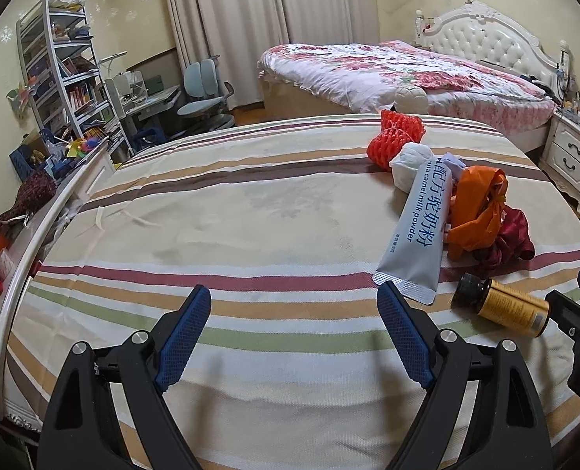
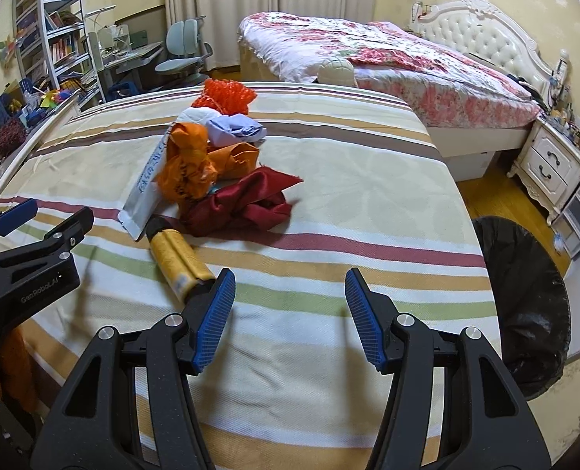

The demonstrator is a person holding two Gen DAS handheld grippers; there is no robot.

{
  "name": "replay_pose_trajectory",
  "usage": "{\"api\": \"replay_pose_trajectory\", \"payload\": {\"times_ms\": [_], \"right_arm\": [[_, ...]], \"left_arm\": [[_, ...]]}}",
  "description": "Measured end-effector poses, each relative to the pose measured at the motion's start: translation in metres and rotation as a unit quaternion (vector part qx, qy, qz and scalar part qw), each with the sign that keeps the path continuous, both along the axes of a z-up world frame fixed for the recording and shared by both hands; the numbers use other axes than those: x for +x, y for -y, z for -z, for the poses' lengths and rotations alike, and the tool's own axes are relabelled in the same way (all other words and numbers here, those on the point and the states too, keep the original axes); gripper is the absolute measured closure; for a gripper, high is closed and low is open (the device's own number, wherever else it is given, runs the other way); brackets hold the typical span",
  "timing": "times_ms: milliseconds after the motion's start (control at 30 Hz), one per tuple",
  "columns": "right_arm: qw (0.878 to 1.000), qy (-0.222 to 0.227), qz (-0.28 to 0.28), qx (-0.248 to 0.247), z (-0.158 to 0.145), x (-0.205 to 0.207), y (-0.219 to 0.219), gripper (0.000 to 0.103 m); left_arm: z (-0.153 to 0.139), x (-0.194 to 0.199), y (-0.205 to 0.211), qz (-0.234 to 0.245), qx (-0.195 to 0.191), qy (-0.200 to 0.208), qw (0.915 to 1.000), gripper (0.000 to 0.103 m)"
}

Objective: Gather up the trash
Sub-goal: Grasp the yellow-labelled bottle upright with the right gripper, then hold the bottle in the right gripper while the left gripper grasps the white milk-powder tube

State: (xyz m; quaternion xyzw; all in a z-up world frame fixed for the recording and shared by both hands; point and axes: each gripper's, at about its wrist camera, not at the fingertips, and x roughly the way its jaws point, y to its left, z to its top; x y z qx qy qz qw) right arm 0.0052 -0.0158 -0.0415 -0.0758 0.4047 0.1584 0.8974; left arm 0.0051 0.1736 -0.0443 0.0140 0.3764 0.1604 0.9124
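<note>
A heap of trash lies on the striped bed (image 1: 251, 215): a red foam net (image 1: 394, 137), a white wad (image 1: 409, 164), a silver milk-powder sachet (image 1: 419, 235), an orange bag (image 1: 478, 207), dark red cloth (image 1: 505, 243) and a gold bottle with a black cap (image 1: 501, 305). My left gripper (image 1: 294, 301) is open over bare sheet, left of the sachet. My right gripper (image 2: 290, 286) is open too, with nothing between its fingers; the gold bottle (image 2: 180, 258) lies just left of its left finger. The sachet (image 2: 145, 192), orange bag (image 2: 188, 164) and red cloth (image 2: 243, 203) sit beyond.
A bin lined with a black bag (image 2: 525, 313) stands on the floor at the bed's right edge. A second bed (image 2: 388, 58) and a white nightstand (image 2: 548, 164) are behind. A cluttered ledge (image 1: 27, 211), bookshelf (image 1: 62, 62) and desk chair (image 1: 203, 90) are at the left.
</note>
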Motion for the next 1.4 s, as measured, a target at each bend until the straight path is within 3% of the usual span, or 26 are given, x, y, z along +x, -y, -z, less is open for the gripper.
{"api": "replay_pose_trajectory", "payload": {"times_ms": [467, 733, 900, 1100, 1400], "right_arm": [[0.999, 0.018, -0.044, -0.003, -0.016, -0.015, -0.030, 0.046], [0.996, 0.006, -0.082, -0.016, -0.003, -0.015, -0.060, 0.046], [0.996, -0.003, -0.091, -0.025, 0.005, -0.013, -0.068, 0.054], [0.995, -0.014, -0.094, -0.028, 0.011, -0.014, -0.070, 0.075], [0.997, -0.012, -0.079, -0.023, 0.011, -0.022, -0.051, 0.080]], "left_arm": [[-0.001, -0.018, -0.033, -0.033, 0.002, 0.003, 0.9995, 0.019], [-0.001, -0.032, -0.051, -0.053, -0.002, 0.004, 0.9986, 0.019], [0.001, -0.034, -0.053, -0.056, -0.006, 0.003, 0.9984, 0.019], [0.001, -0.034, -0.053, -0.054, -0.006, 0.004, 0.9985, 0.019], [0.002, -0.030, -0.040, -0.039, -0.006, 0.003, 0.9992, 0.019]]}}
